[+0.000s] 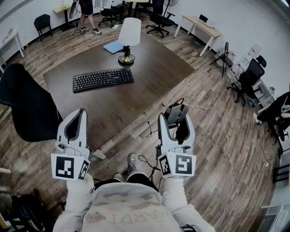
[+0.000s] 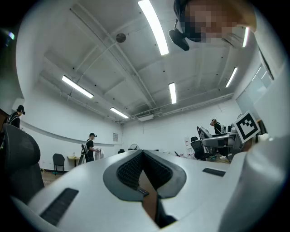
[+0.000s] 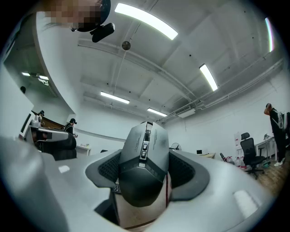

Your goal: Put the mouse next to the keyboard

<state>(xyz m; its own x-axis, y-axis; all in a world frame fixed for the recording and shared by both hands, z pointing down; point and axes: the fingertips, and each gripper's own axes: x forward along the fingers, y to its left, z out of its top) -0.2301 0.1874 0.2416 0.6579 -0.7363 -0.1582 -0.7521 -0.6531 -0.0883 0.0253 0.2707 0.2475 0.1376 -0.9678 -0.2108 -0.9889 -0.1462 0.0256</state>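
Observation:
A grey mouse (image 3: 144, 168) sits between the pads of my right gripper (image 3: 145, 153), which is shut on it. In the head view the mouse (image 1: 176, 114) and right gripper (image 1: 176, 123) hang over the wooden floor, off the near right corner of the dark table (image 1: 154, 74). The black keyboard (image 1: 103, 79) lies on the table's left half, far ahead of both grippers. My left gripper (image 1: 77, 121) hovers at the table's near edge; its jaws (image 2: 142, 153) meet with nothing between them.
A lamp with a white shade (image 1: 128, 37) and a blue notebook (image 1: 113, 46) stand behind the keyboard. A black chair (image 1: 22, 106) is at the table's left. Cables (image 1: 148, 128) trail on the floor. A person (image 1: 87, 13) and office chairs are at the back.

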